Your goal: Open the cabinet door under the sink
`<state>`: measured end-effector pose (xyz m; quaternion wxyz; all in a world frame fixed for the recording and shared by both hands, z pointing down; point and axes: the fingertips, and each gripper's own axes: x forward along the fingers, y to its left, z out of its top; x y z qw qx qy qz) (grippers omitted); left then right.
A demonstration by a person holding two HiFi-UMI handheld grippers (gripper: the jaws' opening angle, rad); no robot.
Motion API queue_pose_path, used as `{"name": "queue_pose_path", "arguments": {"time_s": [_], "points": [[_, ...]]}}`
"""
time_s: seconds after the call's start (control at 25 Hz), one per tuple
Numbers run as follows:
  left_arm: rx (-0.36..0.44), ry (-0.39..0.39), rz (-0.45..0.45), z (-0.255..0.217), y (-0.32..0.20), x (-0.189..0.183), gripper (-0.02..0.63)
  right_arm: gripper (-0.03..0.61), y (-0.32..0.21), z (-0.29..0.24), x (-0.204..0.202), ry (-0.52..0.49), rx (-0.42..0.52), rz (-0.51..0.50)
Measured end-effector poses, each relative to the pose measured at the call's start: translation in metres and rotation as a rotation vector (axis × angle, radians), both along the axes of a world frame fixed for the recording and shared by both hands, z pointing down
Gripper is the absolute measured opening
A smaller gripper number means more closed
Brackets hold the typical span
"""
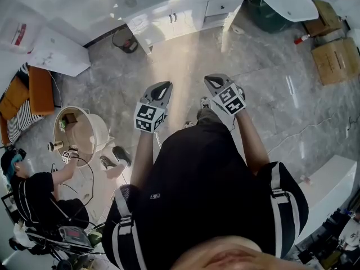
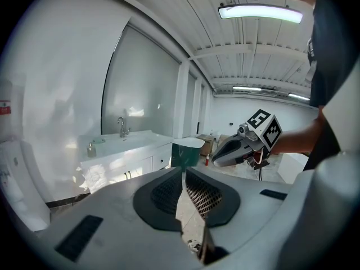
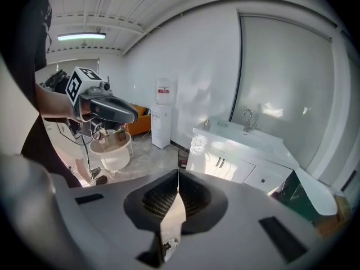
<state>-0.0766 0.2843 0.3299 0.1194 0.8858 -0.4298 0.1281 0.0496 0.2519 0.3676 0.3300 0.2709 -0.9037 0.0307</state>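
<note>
The white sink cabinet stands against the far wall, a few steps ahead of me across the grey floor. Its two doors are closed, with a pair of dark handles at the middle. The left gripper view shows the cabinet under a basin with a tap, and the right gripper view shows the same cabinet. My left gripper and right gripper are held side by side at waist height. Both are far from the doors and both are shut on nothing.
A small dark bin sits left of the cabinet and a green bin sits right of it. At the left are a round white table and a crouching person. Cardboard boxes lie at the right. A water dispenser stands by the wall.
</note>
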Motion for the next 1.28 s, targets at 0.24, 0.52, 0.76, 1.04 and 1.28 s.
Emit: {"name": "queue_pose_path", "arguments": {"time_s": [0.24,0.52,0.76,1.04,1.28], "points": [[0.003,-0.005,-0.034,-0.001,-0.017,-0.009,0.028,0.060,-0.018,0.008,-0.005,0.005,-0.001,-0.017],[-0.002,-0.021,-0.054,0.000,-0.040,-0.034,0.028,0.060,-0.056,0.024,-0.023,-0.003,-0.007,-0.003],[-0.050,-0.017,-0.059,0.012,-0.065,-0.047,0.028,0.060,-0.091,0.032,-0.026,-0.018,-0.025,0.037],[-0.060,-0.015,-0.034,0.018,-0.118,-0.051,0.028,0.060,-0.151,0.042,-0.040,-0.102,-0.039,0.065],[-0.092,-0.062,0.042,0.030,-0.152,-0.053,0.028,0.060,-0.205,0.066,-0.051,-0.133,-0.071,0.122]]}}
